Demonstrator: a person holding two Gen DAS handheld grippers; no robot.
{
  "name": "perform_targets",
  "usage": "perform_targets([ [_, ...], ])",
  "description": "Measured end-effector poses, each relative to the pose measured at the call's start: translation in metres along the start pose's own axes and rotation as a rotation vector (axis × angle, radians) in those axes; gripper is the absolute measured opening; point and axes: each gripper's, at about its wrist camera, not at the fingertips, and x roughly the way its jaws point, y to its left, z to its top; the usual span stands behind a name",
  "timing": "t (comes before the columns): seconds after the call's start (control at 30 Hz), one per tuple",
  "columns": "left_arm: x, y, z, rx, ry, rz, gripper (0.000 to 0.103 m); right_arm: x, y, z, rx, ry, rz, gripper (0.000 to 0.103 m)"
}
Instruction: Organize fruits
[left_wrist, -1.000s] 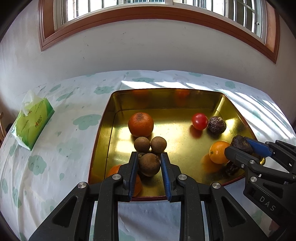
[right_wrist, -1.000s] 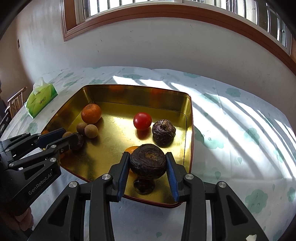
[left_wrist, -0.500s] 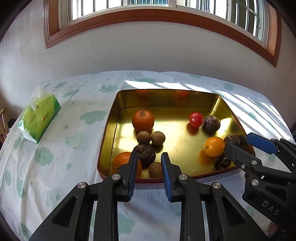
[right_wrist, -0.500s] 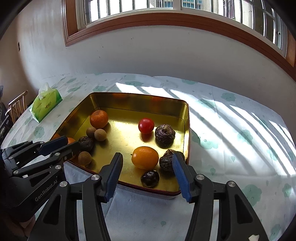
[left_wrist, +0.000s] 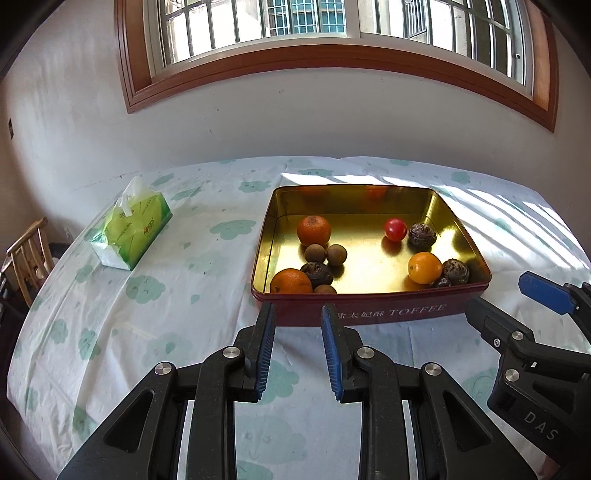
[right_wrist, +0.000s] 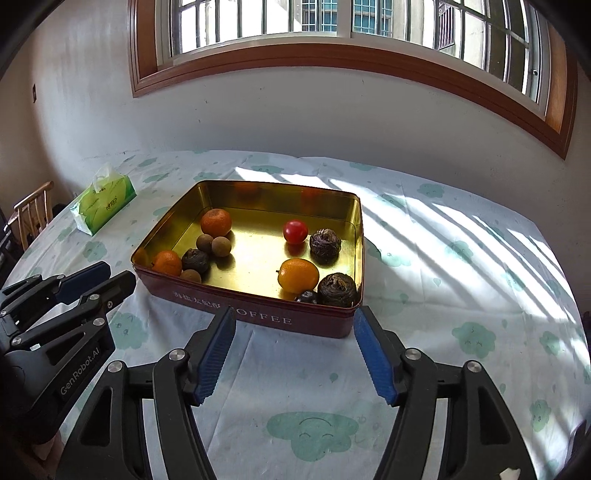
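A red tin (left_wrist: 369, 314) with a gold inside stands on the cloud-print cloth. It holds three oranges (left_wrist: 314, 230), a red tomato (left_wrist: 395, 229), three dark wrinkled fruits (right_wrist: 337, 290), small brown round fruits (left_wrist: 337, 254) and a small dark fruit (right_wrist: 307, 296). My left gripper (left_wrist: 297, 308) hovers in front of the tin's near wall, jaws drawn close, nothing between them. My right gripper (right_wrist: 293, 311) hangs before the tin's near right corner. Its jaws are opening and empty. Each gripper shows in the other's view: right gripper (left_wrist: 498, 291), left gripper (right_wrist: 118, 273).
A green tissue pack (left_wrist: 133, 229) lies on the cloth left of the tin. A wooden chair (left_wrist: 29, 258) stands past the table's left edge. A white wall with a wood-framed window runs behind the table. Sunlit stripes cross the cloth on the right (right_wrist: 461, 240).
Both grippers pulled back and up out of the tin. The right one let go of a dark wrinkled fruit, now in the near right corner. The left's brown fruit lies near the front left.
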Motion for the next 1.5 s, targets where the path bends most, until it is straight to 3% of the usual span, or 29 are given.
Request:
perform_targets([
  [0.43, -0.029, 0.003, -0.028, -0.024, 0.016, -0.014, 0.028, -0.027, 0.011, -0.028, -0.003, -0.001, 0.004, 0.064],
  [1.5, -0.039, 0.005, -0.048, -0.043, 0.037, -0.009, 0.032, -0.038, 0.014, -0.037, 0.004, -0.006, 0.002, 0.065],
])
